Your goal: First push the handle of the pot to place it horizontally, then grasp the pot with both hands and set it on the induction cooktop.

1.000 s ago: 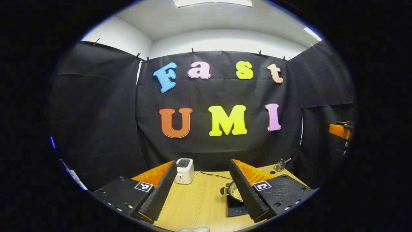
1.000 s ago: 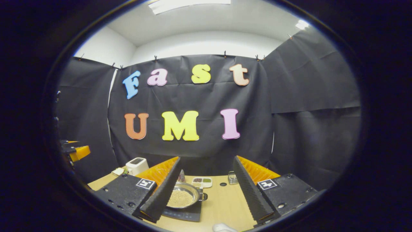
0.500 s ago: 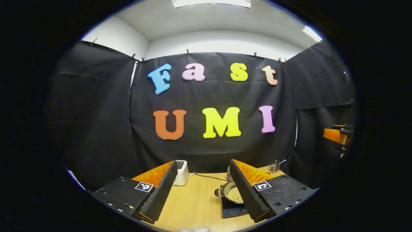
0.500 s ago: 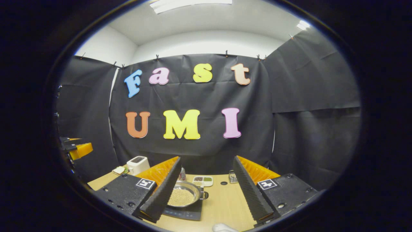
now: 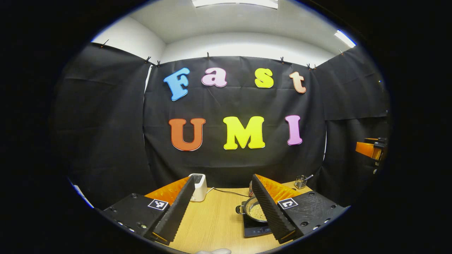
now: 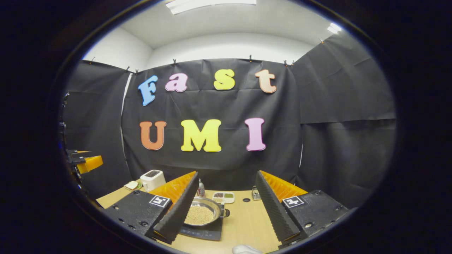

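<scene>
The pot sits on the induction cooktop, just ahead of the right gripper; placement looks done. Both it and the left gripper gape wide, holding nothing, so only backing away remains.

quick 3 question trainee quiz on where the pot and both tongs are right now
1. True or false: the round steel pot of pale grains sits on the flat black induction cooktop.
2. Which appliance stands at the back of the light wooden table? A) kettle B) white toaster C) blender
3. Fill in: the left tongs and the right tongs both stand ____, holding nothing.

Key: 1 true; 2 B; 3 open
</scene>
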`<state>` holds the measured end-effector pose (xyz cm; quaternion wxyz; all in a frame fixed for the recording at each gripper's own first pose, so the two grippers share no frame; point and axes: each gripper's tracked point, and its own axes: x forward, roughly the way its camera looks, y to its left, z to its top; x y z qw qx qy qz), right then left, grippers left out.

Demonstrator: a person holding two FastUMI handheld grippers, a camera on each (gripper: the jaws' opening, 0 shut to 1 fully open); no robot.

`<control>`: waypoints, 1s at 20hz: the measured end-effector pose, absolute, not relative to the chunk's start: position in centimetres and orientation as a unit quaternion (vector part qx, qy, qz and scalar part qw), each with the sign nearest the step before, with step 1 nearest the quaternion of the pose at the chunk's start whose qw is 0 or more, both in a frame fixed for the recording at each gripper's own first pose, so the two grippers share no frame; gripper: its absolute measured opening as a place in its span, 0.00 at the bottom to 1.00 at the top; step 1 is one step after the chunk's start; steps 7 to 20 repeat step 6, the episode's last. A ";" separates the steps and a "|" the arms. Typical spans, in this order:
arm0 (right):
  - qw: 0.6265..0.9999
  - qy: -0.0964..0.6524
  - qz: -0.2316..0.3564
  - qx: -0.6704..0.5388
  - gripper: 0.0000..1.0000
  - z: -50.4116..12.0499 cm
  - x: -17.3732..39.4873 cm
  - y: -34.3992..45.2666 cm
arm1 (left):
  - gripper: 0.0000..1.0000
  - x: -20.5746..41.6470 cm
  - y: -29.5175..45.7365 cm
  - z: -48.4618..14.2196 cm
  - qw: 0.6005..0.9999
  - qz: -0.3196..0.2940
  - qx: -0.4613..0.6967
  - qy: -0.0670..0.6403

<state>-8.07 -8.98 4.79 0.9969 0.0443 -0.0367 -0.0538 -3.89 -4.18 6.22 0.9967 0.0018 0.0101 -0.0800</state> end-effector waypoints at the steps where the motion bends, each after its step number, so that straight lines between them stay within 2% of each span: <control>1: 0.997 -0.037 -0.054 0.043 1.00 4.8 -8.1 -9.0 | 0.96 -3.9 -4.2 6.3 0.997 -0.081 0.001 0.009; 20: 0.997 -0.037 -0.052 0.037 1.00 4.9 -8.2 -8.8 | 0.96 -3.9 -4.4 6.7 0.996 -0.088 0.001 0.007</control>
